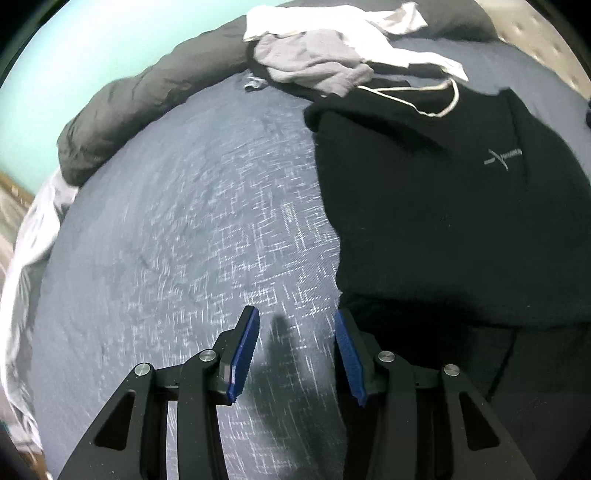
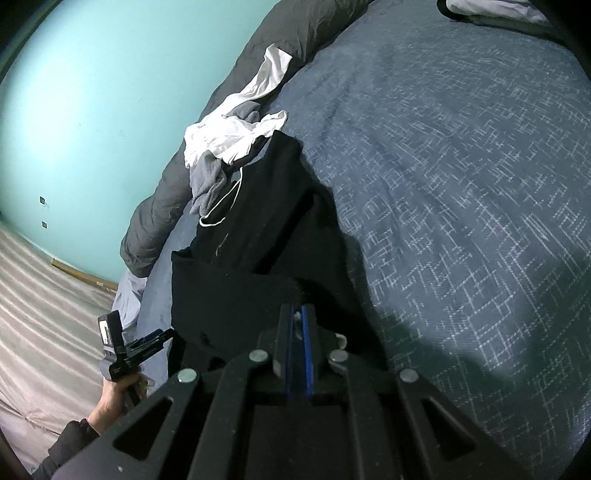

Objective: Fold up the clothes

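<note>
Black hoodie (image 2: 258, 258) lies on the bed, just ahead of the right gripper (image 2: 297, 321), which is pinched on its edge. Left gripper (image 1: 297, 332) is apart, empty, hoodie just to its right. Soft, floppy, prob light; grab the hem corners.

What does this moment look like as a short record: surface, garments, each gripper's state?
surface: blue patterned bedspread
main garment: black hoodie with white drawstring, lying on the bed
other clothes: grey garment and white garment heaped at the hoodie's far end
bedding: dark grey duvet bunched along the far edge
left gripper: open, nothing between the jaws, over bare bedspread beside the hoodie
right gripper: shut on the black hoodie's near edge
fold: not yet made
</note>
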Demonstrator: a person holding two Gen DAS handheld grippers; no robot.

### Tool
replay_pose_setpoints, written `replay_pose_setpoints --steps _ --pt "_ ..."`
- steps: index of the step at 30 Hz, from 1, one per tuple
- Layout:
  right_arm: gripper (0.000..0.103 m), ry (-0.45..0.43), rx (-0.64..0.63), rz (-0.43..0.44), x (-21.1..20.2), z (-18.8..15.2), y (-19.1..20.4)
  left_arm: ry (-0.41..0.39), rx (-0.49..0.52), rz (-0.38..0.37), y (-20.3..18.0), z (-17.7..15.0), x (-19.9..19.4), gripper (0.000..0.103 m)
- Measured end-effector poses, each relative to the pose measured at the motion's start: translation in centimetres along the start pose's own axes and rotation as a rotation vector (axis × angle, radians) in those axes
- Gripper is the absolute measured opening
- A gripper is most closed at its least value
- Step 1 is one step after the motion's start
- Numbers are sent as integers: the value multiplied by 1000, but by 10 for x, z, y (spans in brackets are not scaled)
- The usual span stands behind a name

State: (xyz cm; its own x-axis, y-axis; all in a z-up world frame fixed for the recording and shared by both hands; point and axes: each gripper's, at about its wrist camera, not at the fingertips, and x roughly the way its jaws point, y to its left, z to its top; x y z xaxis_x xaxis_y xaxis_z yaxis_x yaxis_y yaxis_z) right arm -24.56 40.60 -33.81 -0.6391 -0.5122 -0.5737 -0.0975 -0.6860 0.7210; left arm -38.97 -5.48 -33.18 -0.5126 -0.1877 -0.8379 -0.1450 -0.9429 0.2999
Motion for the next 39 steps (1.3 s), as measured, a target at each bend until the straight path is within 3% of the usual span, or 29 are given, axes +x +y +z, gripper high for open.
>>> replay_pose_setpoints --steps 6,10,17,22,32,33,35,36,39 --pt "6 -2 -5 0 0 1 0 -22 39 -55 -14 -2 0 46" --pt "6 -1 -5 1 1 1 0 -50 121 -9 -31 -2 3 46" --pt "6 4 -7 0 2 1 0 -81 93 50 -31 5 9 48" --pt "6 2 -13 6 2 1 0 -122 -18 66 -13 4 -1 46" --pt "6 64 -53 4 18 -6 13 -64 -126 39 12 0 11 42" --pt "8 67 -48 -7 19 -7 12 -62 -128 36 13 0 12 42" --pt "37 64 -23 -22 20 -7 7 -60 -128 33 13 0 12 42" --pt "42 57 -5 -20 20 -6 4 -59 -127 32 13 -1 11 42" --pt "43 53 12 -36 21 -4 0 -55 -130 26 14 -1 12 42"
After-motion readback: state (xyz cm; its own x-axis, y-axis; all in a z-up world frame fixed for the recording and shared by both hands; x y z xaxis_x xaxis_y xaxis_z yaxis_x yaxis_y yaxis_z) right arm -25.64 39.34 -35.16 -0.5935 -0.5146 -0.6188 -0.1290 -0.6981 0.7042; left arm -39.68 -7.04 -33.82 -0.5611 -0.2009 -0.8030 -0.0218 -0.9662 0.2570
